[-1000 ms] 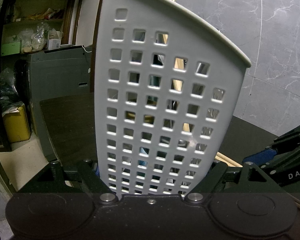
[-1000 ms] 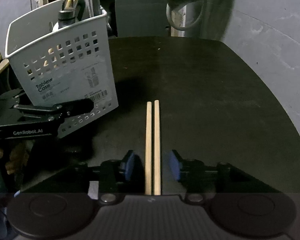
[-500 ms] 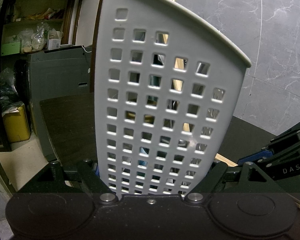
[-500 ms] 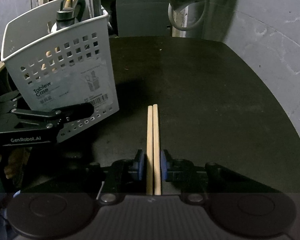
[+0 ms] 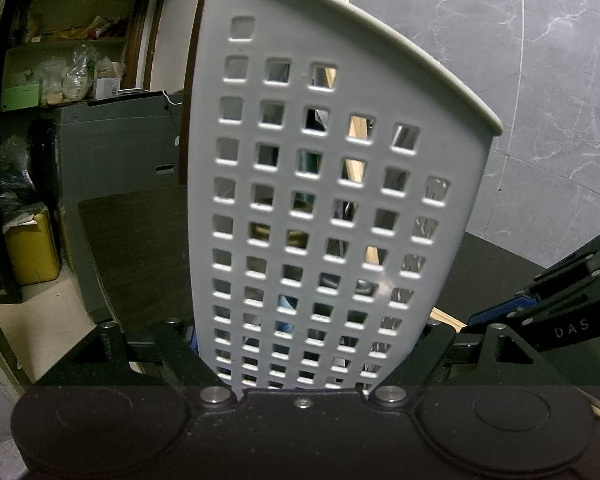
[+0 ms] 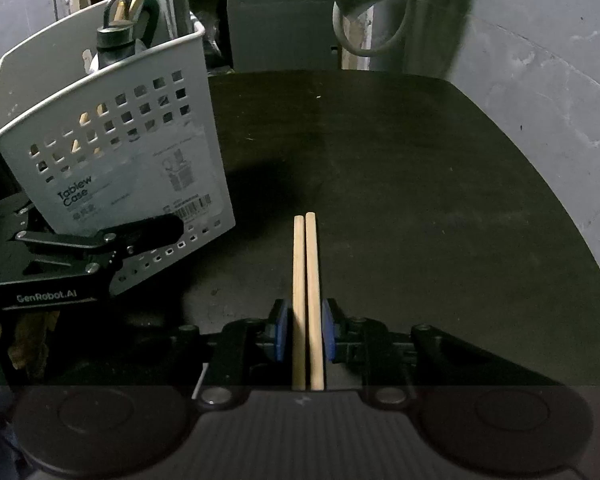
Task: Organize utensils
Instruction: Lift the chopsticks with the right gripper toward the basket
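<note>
Two wooden chopsticks (image 6: 309, 280), low at centre frame on the dark table (image 6: 420, 200), sit pinched in the right gripper (image 6: 304, 330), while the left gripper (image 5: 308, 360) clamps the already-stocked white basket (image 6: 112, 152) at left, awaiting them.

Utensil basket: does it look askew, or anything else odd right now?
Yes. The white utensil basket is tilted, leaning rather than standing flat on the black table, with the left gripper clamped across its base. The chopsticks lie straight in the right gripper.

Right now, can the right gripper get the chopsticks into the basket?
Probably yes: the right gripper is shut on the chopsticks, and the basket, tilted by the left gripper, has an open top nearby.
</note>
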